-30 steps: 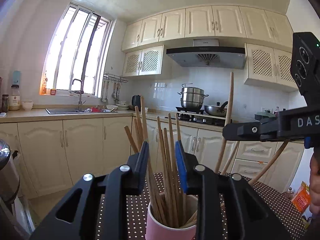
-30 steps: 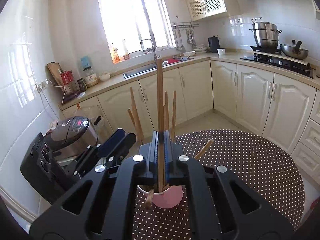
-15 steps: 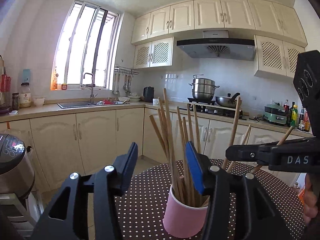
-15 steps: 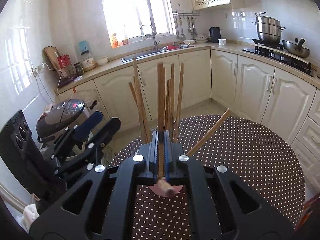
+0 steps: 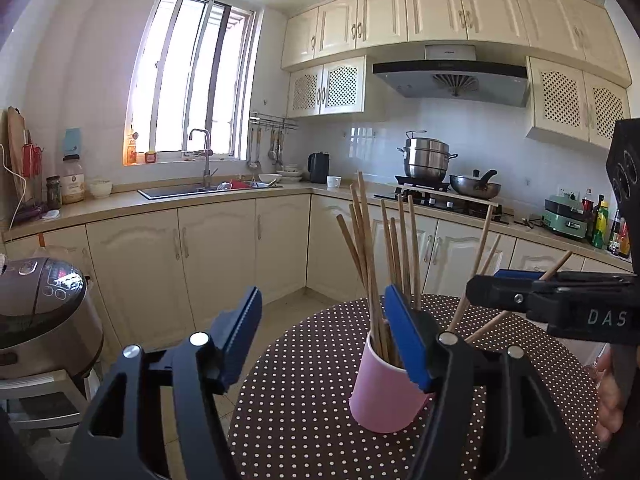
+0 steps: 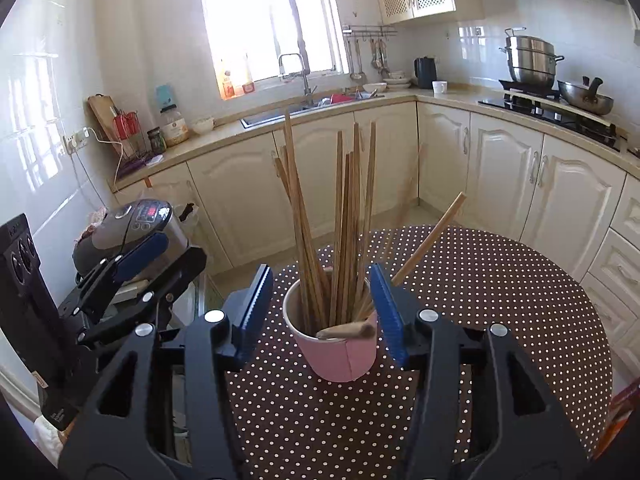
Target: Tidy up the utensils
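pink cup [image 6: 338, 342] sits low centre of the right wrist view on the dotted counter [image 6: 500, 288], bundle of chopsticks [image 6: 344, 216] standing in it, mostly upright so they lean on the rim. right gripper [image 6: 322, 308] brackets the cup, fingers [image 6: 382, 306] spreading, nothing pinched; reads as a release just above the rim. one short wooden piece lies across the cup mouth, one stick slants out to the right. left gripper [image 5: 322, 336], lower centre of its view, fingers [image 5: 404, 340] also opening, empty, cup partly behind the right finger. count: one cup, two grippers, roughly a dozen sticks, overlap prevents an exact tally.
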Action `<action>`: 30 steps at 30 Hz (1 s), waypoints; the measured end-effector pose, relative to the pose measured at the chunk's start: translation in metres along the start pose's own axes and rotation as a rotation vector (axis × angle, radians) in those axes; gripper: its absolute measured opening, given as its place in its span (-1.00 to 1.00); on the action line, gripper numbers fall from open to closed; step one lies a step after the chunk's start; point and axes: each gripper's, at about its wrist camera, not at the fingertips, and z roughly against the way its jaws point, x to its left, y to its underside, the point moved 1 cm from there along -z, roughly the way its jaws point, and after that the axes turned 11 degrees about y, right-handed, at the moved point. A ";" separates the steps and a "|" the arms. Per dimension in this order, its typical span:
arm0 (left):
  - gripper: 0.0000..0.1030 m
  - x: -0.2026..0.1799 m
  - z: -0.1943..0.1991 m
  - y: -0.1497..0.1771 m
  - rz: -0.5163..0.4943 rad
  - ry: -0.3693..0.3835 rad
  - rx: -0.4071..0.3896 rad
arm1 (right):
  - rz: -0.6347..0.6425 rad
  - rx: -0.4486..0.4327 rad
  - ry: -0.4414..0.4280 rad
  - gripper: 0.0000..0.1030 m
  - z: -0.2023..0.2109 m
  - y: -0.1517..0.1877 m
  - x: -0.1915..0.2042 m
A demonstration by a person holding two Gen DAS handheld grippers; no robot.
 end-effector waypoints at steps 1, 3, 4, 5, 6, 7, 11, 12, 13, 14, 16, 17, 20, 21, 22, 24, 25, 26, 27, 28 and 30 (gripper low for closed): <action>0.23 0.000 0.004 0.000 0.003 0.000 0.009 | -0.001 -0.009 0.007 -0.02 0.005 0.000 0.000; 0.23 -0.001 0.014 -0.002 0.014 -0.009 0.019 | -0.010 -0.039 0.024 -0.02 0.018 0.000 -0.001; 0.23 -0.002 0.019 -0.004 0.021 -0.007 0.018 | -0.016 -0.051 0.026 -0.02 0.025 0.000 -0.001; 0.23 -0.003 0.026 -0.005 0.027 -0.005 0.017 | -0.018 -0.062 0.031 -0.02 0.032 0.001 -0.001; 0.23 -0.005 0.033 -0.008 0.033 -0.007 0.015 | -0.018 -0.080 0.043 -0.02 0.042 0.002 -0.001; 0.23 -0.006 0.039 -0.009 0.035 -0.013 0.013 | -0.017 -0.096 0.053 -0.02 0.051 0.003 -0.001; 0.23 -0.019 0.070 -0.016 0.023 -0.029 0.005 | -0.005 -0.164 0.094 0.00 0.089 0.008 0.003; 0.24 -0.024 0.080 -0.017 0.016 -0.032 -0.002 | -0.003 -0.177 0.101 0.03 0.096 0.009 0.004; 0.27 -0.030 0.089 -0.018 0.004 -0.039 -0.010 | 0.000 -0.192 0.115 0.04 0.107 0.012 0.006; 0.28 -0.036 0.098 -0.020 -0.010 -0.047 -0.014 | 0.002 -0.205 0.127 0.05 0.118 0.016 0.007; 0.32 -0.047 0.115 -0.022 -0.028 -0.055 -0.027 | 0.009 -0.232 0.145 0.11 0.139 0.025 0.014; 0.32 -0.052 0.124 -0.023 -0.035 -0.058 -0.041 | 0.013 -0.244 0.158 0.14 0.148 0.029 0.016; 0.40 -0.070 0.161 -0.024 -0.059 -0.066 -0.093 | 0.024 -0.290 0.187 0.27 0.177 0.043 0.024; 0.45 -0.074 0.170 -0.025 -0.062 -0.060 -0.099 | 0.028 -0.306 0.198 0.30 0.186 0.048 0.027; 0.46 -0.080 0.181 -0.024 -0.064 -0.056 -0.107 | 0.030 -0.329 0.210 0.32 0.199 0.054 0.030; 0.48 -0.089 0.204 -0.020 -0.064 -0.052 -0.133 | 0.024 -0.360 0.223 0.40 0.219 0.063 0.033; 0.51 -0.093 0.213 -0.018 -0.066 -0.051 -0.142 | 0.019 -0.377 0.225 0.41 0.229 0.067 0.034; 0.51 -0.098 0.224 -0.016 -0.073 -0.042 -0.153 | 0.017 -0.394 0.233 0.46 0.240 0.072 0.035; 0.53 -0.102 0.231 -0.014 -0.082 -0.038 -0.158 | 0.019 -0.409 0.246 0.49 0.250 0.078 0.037; 0.53 -0.106 0.239 -0.012 -0.091 -0.046 -0.162 | 0.019 -0.420 0.255 0.50 0.259 0.082 0.039; 0.54 -0.114 0.257 -0.007 -0.106 -0.062 -0.183 | 0.016 -0.441 0.264 0.55 0.275 0.091 0.042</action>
